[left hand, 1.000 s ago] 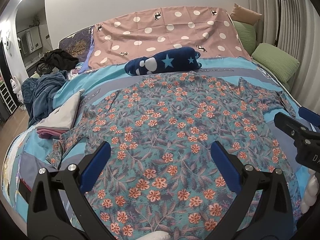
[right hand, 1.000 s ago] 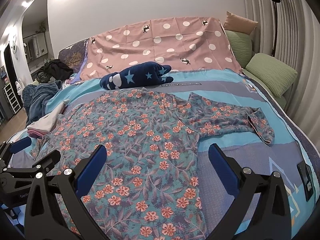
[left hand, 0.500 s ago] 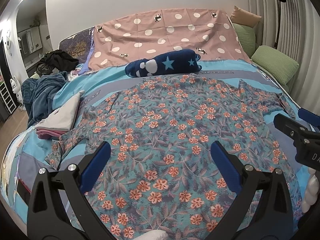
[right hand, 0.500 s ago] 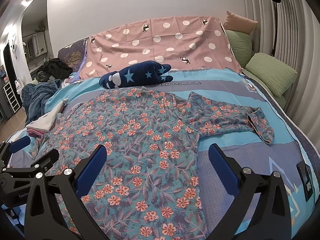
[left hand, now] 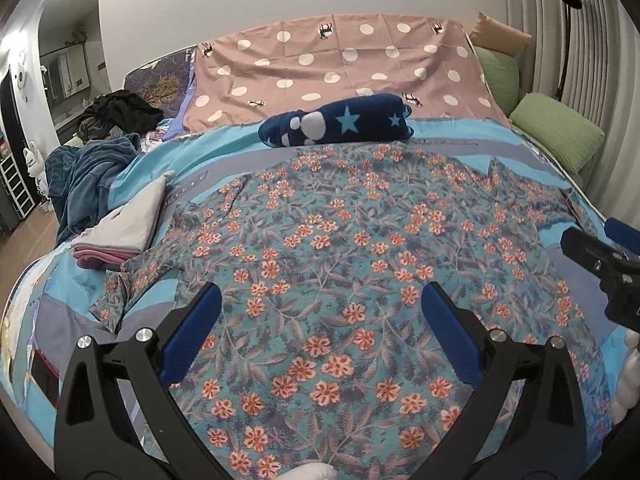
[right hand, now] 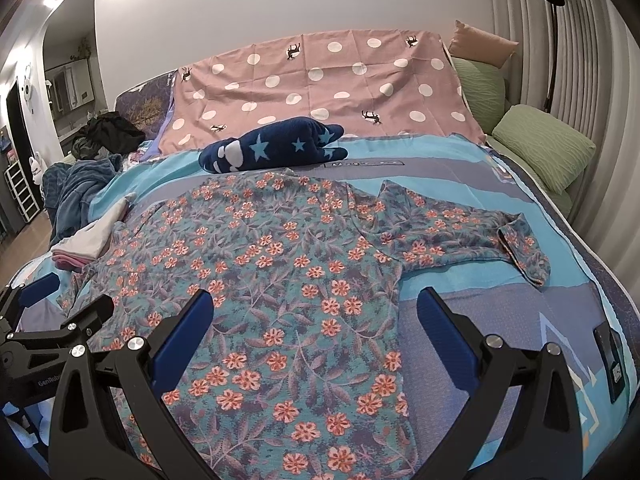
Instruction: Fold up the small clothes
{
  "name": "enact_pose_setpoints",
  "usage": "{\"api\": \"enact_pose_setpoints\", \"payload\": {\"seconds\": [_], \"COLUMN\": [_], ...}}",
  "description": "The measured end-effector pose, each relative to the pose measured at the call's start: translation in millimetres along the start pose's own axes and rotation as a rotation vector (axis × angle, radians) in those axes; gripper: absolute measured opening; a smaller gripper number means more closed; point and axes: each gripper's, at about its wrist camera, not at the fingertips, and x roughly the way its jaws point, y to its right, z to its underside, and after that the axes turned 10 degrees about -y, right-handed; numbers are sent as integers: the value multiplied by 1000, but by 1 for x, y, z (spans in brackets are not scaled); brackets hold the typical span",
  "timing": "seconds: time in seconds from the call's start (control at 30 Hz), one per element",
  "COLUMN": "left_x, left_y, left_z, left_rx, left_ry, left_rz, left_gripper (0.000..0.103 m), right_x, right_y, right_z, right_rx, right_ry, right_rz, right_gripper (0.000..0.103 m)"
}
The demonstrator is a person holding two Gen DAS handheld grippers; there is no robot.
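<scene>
A teal long-sleeved top with orange flowers (left hand: 340,248) (right hand: 272,264) lies spread flat on the bed, neck toward the far pillows. Its right sleeve (right hand: 480,232) stretches out toward the right bed edge; its left sleeve (left hand: 124,284) ends near the folded pile. My left gripper (left hand: 320,320) hovers open above the lower middle of the top, nothing between its blue pads. My right gripper (right hand: 312,320) hangs open over the top's lower right side and hem edge. Each gripper shows at the edge of the other's view: the right gripper (left hand: 608,256), the left gripper (right hand: 60,312).
A folded white and pink pile (left hand: 124,232) sits left of the top. A navy star-print plush garment (left hand: 336,126) lies beyond the neck, before a pink dotted sheet (left hand: 332,68). Green pillows (right hand: 544,148) line the right side; a blue blanket (left hand: 88,180) is heaped left. A dark device (right hand: 612,364) lies near the right edge.
Both grippers have drifted slightly; the top appears a little lower and nearer in both views. Both stay open, and the top lies as before.
</scene>
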Motion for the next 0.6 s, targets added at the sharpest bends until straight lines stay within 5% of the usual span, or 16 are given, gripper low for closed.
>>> {"api": "enact_pose_setpoints", "payload": {"seconds": [0.27,0.43,0.6], "left_x": [15,32,60], "left_y": [-14,-55,-132], "left_z": [3,6,13], "left_rx": [-29,-114,-264], "left_ry": [-64,-118,-183], "left_rz": [34,60,-82], "left_gripper": [94,60,52], "right_x": [4,7,13], "right_y": [-5,-7,-9], "right_z": [-2,-5,-6], "right_rx": [-12,-18,-24], "right_ry": [-21,-31,-49], "right_rz": [17,35,49], "right_gripper": [102,102,102]}}
